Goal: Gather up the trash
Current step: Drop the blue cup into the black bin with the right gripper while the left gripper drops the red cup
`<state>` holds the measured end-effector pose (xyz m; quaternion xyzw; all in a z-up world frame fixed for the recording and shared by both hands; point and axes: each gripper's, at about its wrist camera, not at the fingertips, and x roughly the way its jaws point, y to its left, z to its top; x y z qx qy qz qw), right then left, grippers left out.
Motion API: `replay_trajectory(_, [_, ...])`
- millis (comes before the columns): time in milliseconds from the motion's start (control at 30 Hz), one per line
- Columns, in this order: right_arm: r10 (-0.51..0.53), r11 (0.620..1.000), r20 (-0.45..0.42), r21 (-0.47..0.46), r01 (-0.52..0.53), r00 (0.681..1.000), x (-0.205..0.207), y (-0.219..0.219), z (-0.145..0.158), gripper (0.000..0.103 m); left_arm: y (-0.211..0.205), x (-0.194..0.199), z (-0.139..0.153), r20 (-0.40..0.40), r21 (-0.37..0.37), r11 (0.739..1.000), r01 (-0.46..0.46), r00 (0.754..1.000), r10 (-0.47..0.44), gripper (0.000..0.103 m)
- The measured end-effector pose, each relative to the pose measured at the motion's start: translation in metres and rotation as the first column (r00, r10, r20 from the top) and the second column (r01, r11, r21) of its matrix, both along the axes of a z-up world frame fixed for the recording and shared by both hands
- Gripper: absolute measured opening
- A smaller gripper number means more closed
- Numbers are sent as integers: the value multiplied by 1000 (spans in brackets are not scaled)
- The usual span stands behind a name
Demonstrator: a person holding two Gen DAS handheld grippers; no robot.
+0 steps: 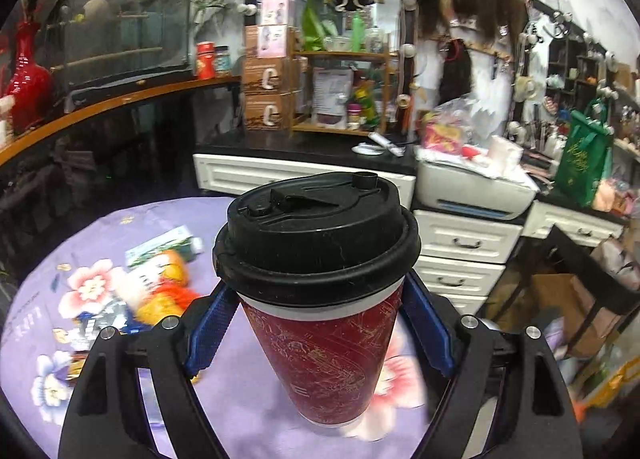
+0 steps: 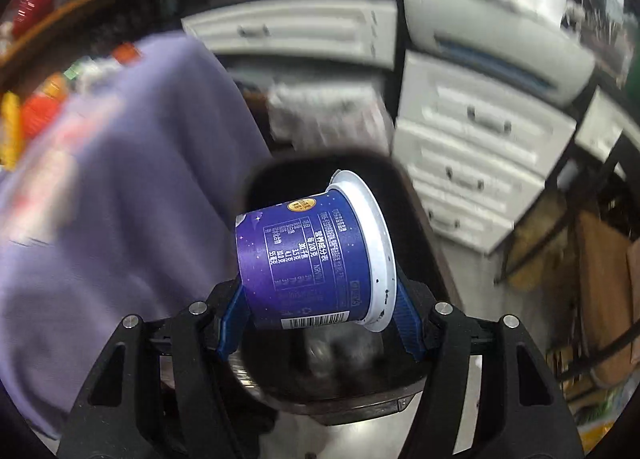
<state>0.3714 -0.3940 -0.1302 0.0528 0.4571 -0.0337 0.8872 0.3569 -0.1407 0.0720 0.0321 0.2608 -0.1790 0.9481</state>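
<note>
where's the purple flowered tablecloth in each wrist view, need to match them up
Left wrist: the purple flowered tablecloth fills the lower left, behind and under the red coffee cup held in the left gripper.
Right wrist: it hangs blurred down the left side, beside the blue tub in the right gripper.
Shared landmark: the white drawers.

The cup (image 1: 324, 359) is matt red paper with a scuffed black plastic lid (image 1: 316, 235). Floral purple cloth (image 1: 100, 299) covers the tabletop. The tub (image 2: 308, 259) has a smooth, glossy blue printed wall and a white plastic rim. Each claw has ribbed blue pads (image 1: 208, 331) on matt black plastic.
</note>
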Motion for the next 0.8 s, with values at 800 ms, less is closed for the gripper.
replay_trajectory(800, [-103, 986, -12, -134, 101, 995, -47, -30, -23, 76, -183, 13, -99, -171, 41, 976, 216, 964, -206, 80])
